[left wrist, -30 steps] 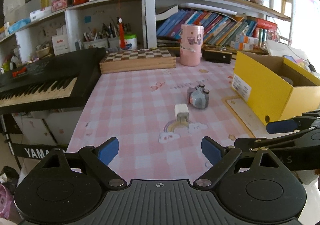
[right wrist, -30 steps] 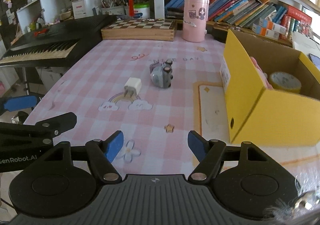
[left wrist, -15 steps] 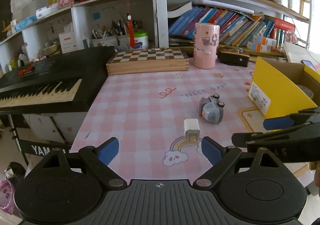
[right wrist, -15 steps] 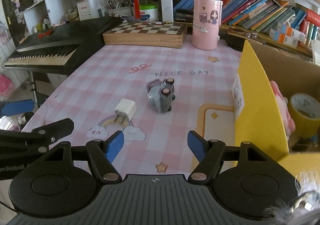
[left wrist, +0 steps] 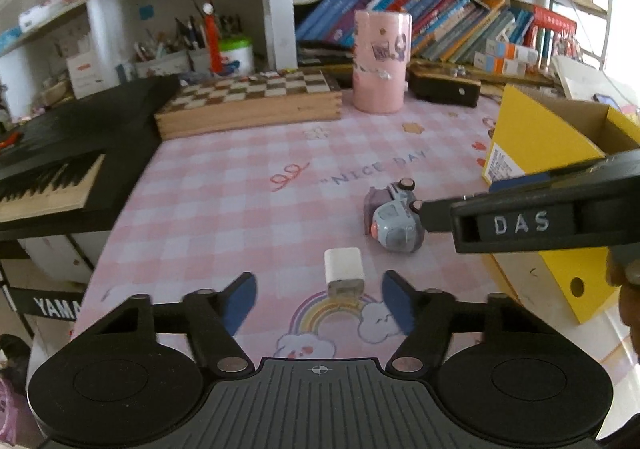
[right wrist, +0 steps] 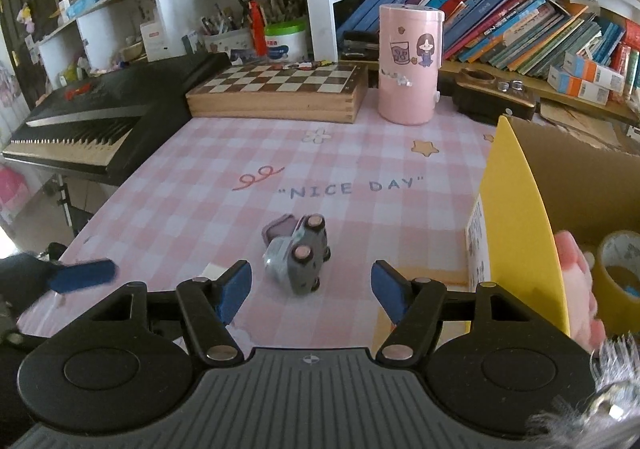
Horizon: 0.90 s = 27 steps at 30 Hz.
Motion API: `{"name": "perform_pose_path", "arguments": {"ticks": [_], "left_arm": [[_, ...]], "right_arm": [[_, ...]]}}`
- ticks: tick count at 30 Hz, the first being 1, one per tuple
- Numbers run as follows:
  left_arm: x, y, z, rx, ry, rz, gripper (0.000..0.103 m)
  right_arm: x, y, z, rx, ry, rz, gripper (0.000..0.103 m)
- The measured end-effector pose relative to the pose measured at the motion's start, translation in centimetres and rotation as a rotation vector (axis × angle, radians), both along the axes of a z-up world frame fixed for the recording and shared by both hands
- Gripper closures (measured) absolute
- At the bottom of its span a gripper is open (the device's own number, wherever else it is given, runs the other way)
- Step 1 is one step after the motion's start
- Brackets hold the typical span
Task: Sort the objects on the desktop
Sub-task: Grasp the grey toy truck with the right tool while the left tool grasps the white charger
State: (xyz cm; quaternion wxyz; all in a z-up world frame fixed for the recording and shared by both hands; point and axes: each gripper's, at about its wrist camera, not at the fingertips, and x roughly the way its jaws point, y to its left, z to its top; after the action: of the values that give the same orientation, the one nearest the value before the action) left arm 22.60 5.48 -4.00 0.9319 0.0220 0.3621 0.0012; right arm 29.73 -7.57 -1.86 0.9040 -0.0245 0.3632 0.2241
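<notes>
A white plug adapter point(left wrist: 344, 269) lies on the pink checked mat, just ahead of my left gripper point(left wrist: 320, 305). Its jaws are closing, with the adapter's near end in the gap and neither pad touching it. A grey toy car point(right wrist: 298, 259) lies on its side a little to the right; the same toy car point(left wrist: 394, 223) shows in the left wrist view. My right gripper point(right wrist: 310, 287) hovers near it, jaws narrowing, pads apart from the car. The adapter point(right wrist: 214, 271) peeks out behind the right gripper's left finger. The right gripper's arm point(left wrist: 540, 217) crosses the left wrist view.
A yellow cardboard box point(right wrist: 516, 217) stands at the right with a tape roll point(right wrist: 618, 269) and a pink soft item point(right wrist: 576, 277) inside. A wooden chessboard box point(right wrist: 280, 91), a pink cylinder point(right wrist: 410, 65) and a black keyboard point(right wrist: 92, 125) line the back and left.
Both grippers have moved forward over the mat toward the adapter and the toy car. The left gripper's jaws have come much closer together; the right gripper's have narrowed slightly.
</notes>
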Motion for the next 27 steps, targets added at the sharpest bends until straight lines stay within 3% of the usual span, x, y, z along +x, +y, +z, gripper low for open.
{"name": "perform_pose_path", "arguments": {"ticks": [15, 21, 27], "left_arm": [[4.9, -0.8, -2.9, -0.020, 0.112, -0.038, 0.078], [4.6, 0.7, -2.7, -0.040, 0.116, 0.019, 0.078], [3.3, 3.8, -1.7, -0.089, 0.098, 0.155, 0.078]], "right_arm": [[4.2, 1.4, -1.5, -0.009, 0.051, 0.067, 0.038], [5.5, 2.2, -2.5, -0.014, 0.092, 0.091, 0.038], [6.5, 3.2, -3.7, -0.025, 0.136, 0.109, 0.038]]}}
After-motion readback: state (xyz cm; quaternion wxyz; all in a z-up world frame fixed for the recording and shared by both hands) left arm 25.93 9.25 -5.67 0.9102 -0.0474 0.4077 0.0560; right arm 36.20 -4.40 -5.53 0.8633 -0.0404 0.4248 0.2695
